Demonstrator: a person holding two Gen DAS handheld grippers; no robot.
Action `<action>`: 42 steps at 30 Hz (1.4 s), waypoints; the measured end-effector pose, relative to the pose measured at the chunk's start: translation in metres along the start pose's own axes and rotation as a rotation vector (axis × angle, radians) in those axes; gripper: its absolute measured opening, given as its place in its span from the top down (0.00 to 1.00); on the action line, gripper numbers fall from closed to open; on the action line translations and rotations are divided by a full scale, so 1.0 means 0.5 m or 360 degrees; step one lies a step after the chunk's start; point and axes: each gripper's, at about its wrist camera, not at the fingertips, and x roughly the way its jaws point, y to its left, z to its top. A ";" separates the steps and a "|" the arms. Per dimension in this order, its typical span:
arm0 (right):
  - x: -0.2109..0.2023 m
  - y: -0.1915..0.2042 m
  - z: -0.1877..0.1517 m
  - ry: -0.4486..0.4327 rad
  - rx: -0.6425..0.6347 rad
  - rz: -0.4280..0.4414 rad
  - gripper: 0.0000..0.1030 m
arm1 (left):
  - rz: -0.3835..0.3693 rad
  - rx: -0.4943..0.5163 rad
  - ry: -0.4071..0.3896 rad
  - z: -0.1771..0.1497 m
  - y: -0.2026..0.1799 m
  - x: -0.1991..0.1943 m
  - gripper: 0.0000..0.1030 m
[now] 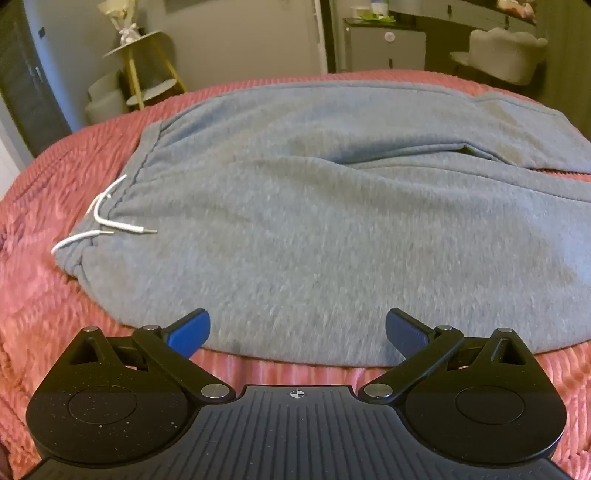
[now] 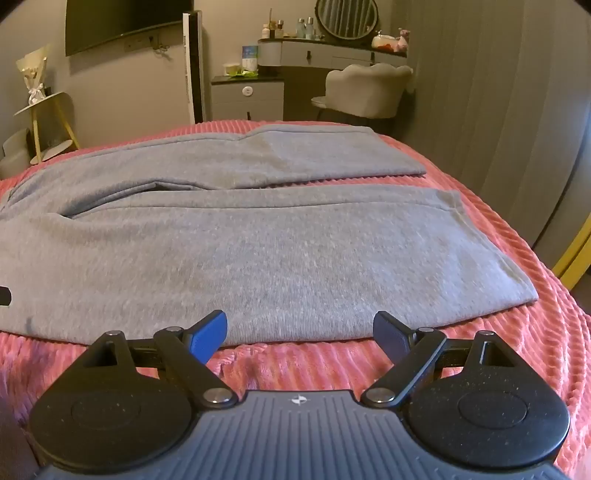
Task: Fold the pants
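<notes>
Grey sweatpants [image 1: 314, 221] lie spread flat across a pink ribbed bedspread [image 1: 48, 295]. The waistband with its white drawstring [image 1: 107, 218] is at the left in the left wrist view. In the right wrist view the two legs of the pants [image 2: 258, 251] run to the right, the far leg [image 2: 295, 158] slightly apart from the near one. My left gripper [image 1: 297, 332] stands open just above the near edge of the pants, below the waist end, with nothing between its blue pads. My right gripper [image 2: 299, 334] is open too, hovering over the near leg's front edge.
The bedspread [image 2: 535, 332] drops off at the right and far edges. Beyond the bed stand a yellow-legged side table [image 1: 147, 66], a grey cabinet [image 2: 247, 96], a vanity with a round mirror [image 2: 347, 18] and a pale chair [image 2: 365, 92].
</notes>
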 end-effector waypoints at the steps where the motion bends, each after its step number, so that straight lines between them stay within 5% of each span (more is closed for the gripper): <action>1: 0.000 0.001 0.000 -0.0006 -0.0004 -0.0005 0.16 | 0.0000 0.0002 0.0001 0.000 0.000 0.000 0.00; 42: -0.004 0.005 -0.007 -0.0006 -0.0028 -0.0013 0.16 | -0.0017 -0.0027 0.0041 -0.003 0.008 0.011 0.00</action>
